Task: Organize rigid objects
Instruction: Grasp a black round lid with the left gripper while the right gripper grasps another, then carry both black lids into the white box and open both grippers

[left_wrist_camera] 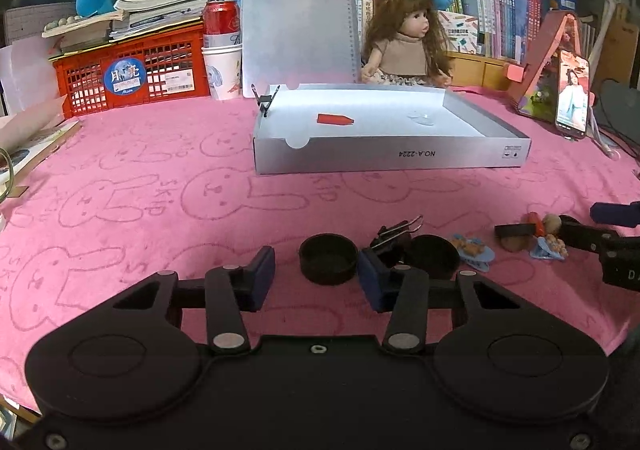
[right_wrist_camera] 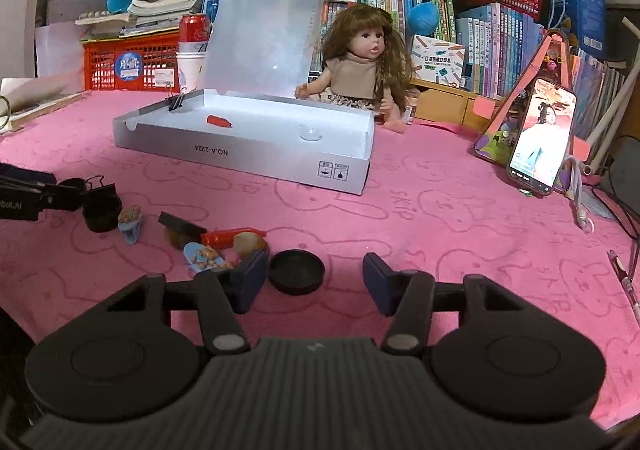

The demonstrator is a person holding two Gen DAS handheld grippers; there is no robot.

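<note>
Black cap (left_wrist_camera: 328, 259), round, open side up, on the pink cloth (left_wrist_camera: 160, 186) near the desk's front edge; no long axis to speak of. Left gripper (left_wrist_camera: 316, 282) jaws part-open, cap lies just ahead between the fingertips, pads not pressing it. A second cap (right_wrist_camera: 296, 271) sits between the right gripper's (right_wrist_camera: 315, 282) fingers, nearer the left one; jaws part-open, nothing clamped.

Just right of the first cap: binder clip (left_wrist_camera: 394, 236), wire handles pointing up-right, and another dark round piece (left_wrist_camera: 436, 256). Further right, a heap of small items (left_wrist_camera: 532, 238) with a red marker (right_wrist_camera: 232, 237), long axis running left-right.

White box (left_wrist_camera: 392, 158) toward the desk's back, open. Inside it a red cap (left_wrist_camera: 335, 119), tip pointing right, and a clear disc (left_wrist_camera: 421, 117). A clip (left_wrist_camera: 264, 100) grips the box's back left corner.
</note>
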